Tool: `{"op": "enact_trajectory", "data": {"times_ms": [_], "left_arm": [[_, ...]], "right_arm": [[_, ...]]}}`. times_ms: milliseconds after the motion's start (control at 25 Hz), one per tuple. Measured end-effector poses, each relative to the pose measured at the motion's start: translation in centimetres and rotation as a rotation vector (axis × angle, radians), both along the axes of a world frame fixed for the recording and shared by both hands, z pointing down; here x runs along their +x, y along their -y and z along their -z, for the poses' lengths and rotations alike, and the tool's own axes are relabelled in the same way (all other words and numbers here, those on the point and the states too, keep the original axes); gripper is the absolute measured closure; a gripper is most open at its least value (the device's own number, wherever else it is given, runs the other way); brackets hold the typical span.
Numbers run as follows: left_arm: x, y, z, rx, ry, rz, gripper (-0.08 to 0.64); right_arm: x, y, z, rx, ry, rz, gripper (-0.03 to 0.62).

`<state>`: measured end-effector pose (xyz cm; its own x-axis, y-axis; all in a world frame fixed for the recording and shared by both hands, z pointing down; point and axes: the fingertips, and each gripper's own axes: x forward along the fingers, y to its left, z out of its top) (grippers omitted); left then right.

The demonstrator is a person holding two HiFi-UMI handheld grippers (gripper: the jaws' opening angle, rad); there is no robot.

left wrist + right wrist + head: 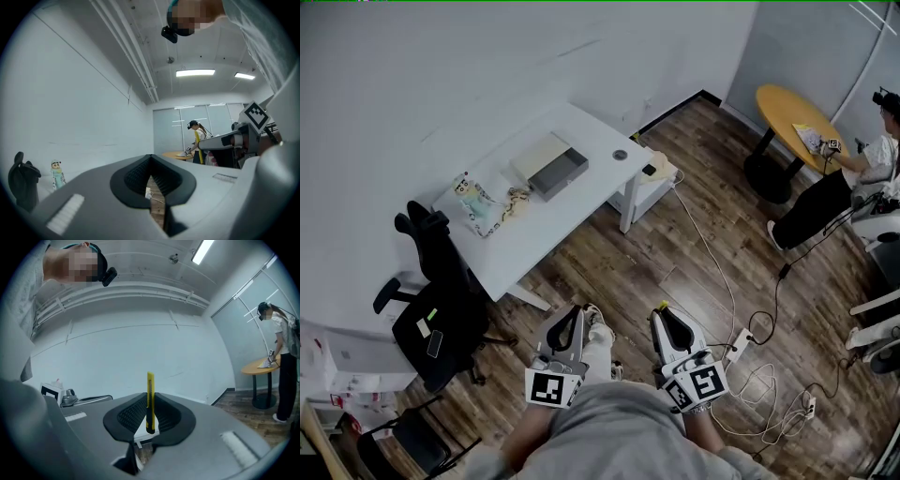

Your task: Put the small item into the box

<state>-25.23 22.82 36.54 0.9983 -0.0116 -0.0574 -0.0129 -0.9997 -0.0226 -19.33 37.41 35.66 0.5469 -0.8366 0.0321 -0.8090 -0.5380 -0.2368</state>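
A thin yellow cutter (150,389) is being squeezed upright in the right tool (150,405) — jaws closed on it. The left tool (151,177) is being held closed, with nothing inside. The box (551,164) is being carried by the white tabletop (564,212), well apart from both.

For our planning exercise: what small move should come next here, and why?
Probably step toward the white table, carrying the right gripper forward: its jaws are shut on the yellow cutter, and the open box lies far off there.
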Motion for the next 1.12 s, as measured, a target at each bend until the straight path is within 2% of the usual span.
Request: {"op": "enact_trajectory", "data": {"times_ms": [400,720,880,1120], "left_arm": [[5.0,2.2,0.1,-0.021,-0.018,0.000,0.557],[10.0,4.0,-0.3,-0.044,0.009,0.000,0.557],[12.4,5.6,-0.1,-0.048,-0.016,0.008,0.557],[16.5,7.6,0.1,-0.052,0.002,-0.003,0.557]], "right_arm": [[4.0,2.1,0.8,-0.008,-0.024,0.000,0.528],[8.8,4.8,0.4,-0.025,-0.001,0.025,0.528],[11.1,6.4,0.5,-0.032,0.006,0.035,0.528],[15.1,8.7,1.1,-0.028,0.012,0.032,0.528]]}}
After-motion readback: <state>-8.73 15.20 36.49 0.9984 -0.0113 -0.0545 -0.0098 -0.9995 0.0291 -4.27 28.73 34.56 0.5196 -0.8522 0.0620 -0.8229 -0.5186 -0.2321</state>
